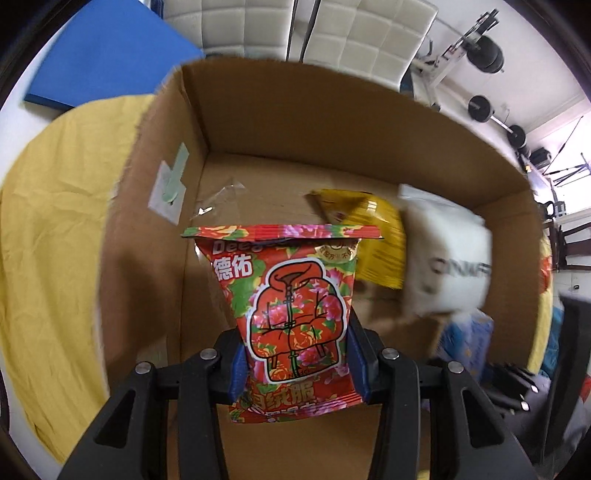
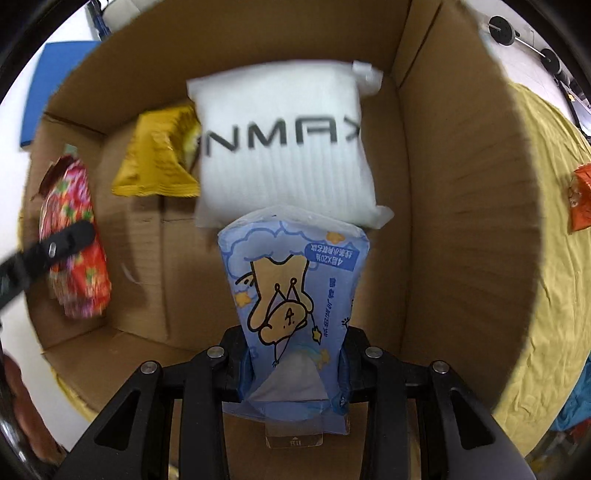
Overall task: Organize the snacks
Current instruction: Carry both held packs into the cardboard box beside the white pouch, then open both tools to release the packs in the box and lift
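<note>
Over the box: both my grippers hang above one open cardboard box (image 1: 295, 110) that sits on a yellow cloth (image 1: 55, 240).
Left claw: my left gripper (image 1: 295, 365) pinches a red floral packet (image 1: 291, 295) by its lower half, packet upright, top seal at 12 o'clock.
Right claw: my right gripper (image 2: 295, 369) is pressed onto a blue tissue pack (image 2: 291, 295); its printed cartoon reads upside down.
Left view only: two white padded chairs (image 1: 369, 33) at 12 o'clock, a blue board (image 1: 107, 55) at 11, barbell weights (image 1: 480, 109) at 2, a taped label (image 1: 170, 184) on the box's left inner wall.
Right view only: an orange packet (image 2: 580, 201) lying on the cloth at 3 o'clock, outside the box; the left gripper's black finger crossing the red packet at 9.
Seen in both: a yellow packet (image 2: 159, 155) and a white pouch (image 2: 284, 147) with dark lettering, both blurred. In the right view the pouch overlaps the yellow packet's right edge, and the blue pack's top covers its lower edge.
Count: four packs within the box's outline (red, yellow, white, blue), one orange outside; two chairs.
Edges and room: I see bare cardboard floor from centre toward 7 o'clock in the right view; the right wall stands close beside the white pouch at 2. I cannot tell whether the white pouch rests on the floor.
</note>
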`<state>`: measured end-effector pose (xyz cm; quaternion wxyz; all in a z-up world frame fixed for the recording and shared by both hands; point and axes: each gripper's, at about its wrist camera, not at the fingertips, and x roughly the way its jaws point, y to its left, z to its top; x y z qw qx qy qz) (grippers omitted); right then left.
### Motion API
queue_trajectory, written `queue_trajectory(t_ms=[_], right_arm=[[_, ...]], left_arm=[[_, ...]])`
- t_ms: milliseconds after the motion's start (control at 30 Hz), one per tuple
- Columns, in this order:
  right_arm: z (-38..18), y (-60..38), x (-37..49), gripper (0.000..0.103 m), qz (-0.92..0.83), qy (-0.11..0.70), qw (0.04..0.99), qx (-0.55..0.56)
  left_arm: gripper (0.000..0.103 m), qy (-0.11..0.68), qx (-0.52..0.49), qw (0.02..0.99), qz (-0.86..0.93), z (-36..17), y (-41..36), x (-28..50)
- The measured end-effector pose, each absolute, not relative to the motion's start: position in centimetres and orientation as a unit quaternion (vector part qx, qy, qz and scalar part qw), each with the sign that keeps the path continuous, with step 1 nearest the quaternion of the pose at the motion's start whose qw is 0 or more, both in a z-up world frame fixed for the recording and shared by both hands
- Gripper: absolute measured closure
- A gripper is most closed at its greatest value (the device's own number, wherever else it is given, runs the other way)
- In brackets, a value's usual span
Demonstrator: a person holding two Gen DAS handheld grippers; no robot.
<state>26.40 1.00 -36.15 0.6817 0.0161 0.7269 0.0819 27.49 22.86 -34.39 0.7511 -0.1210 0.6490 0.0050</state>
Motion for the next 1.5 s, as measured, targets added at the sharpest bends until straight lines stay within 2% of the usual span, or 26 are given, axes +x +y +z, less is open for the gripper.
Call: queue_trajectory(t_ms=[233, 500, 700, 933, 1100, 1333, 1500], right_arm=[[-39.2, 1.3, 27.2, 0.065, 0.067, 0.744, 0.665, -0.013], [-40.0, 2.9, 28.3, 0.063, 0.06, 0.756, 0.652, -0.028], [-40.4, 4.0, 28.7, 0.059, 0.055, 0.757, 0.651, -0.03], [-41.1, 3.9, 28.4, 0.04, 0.057, 0.758, 0.649, -0.029], [-40.3, 4.0, 27.9, 0.035, 0.062, 0.753, 0.654, -0.02], [-37.4, 4.6, 26.7, 0.028, 0.06, 0.725, 0.685, -0.041], [-35.4, 4.8, 26.1, 0.028, 0.056, 0.707, 0.703, -0.047]], left_arm=[[0.061, 0.675, -0.105, 0.73, 0.003, -38.3, 23.5, 30.9], [0.061, 0.69, -0.085, 0.719, 0.001, -40.3, 23.0, 33.5], [0.06, 0.691, -0.066, 0.72, -0.001, -40.0, 22.2, 34.5], [0.055, 0.699, -0.074, 0.712, 0.008, -39.8, 22.0, 34.3], [0.055, 0.705, -0.089, 0.704, 0.011, -39.6, 22.7, 32.9], [0.055, 0.689, -0.091, 0.719, 0.014, -36.5, 21.5, 30.0], [0.055, 0.671, -0.089, 0.736, 0.012, -34.0, 20.8, 28.3]])
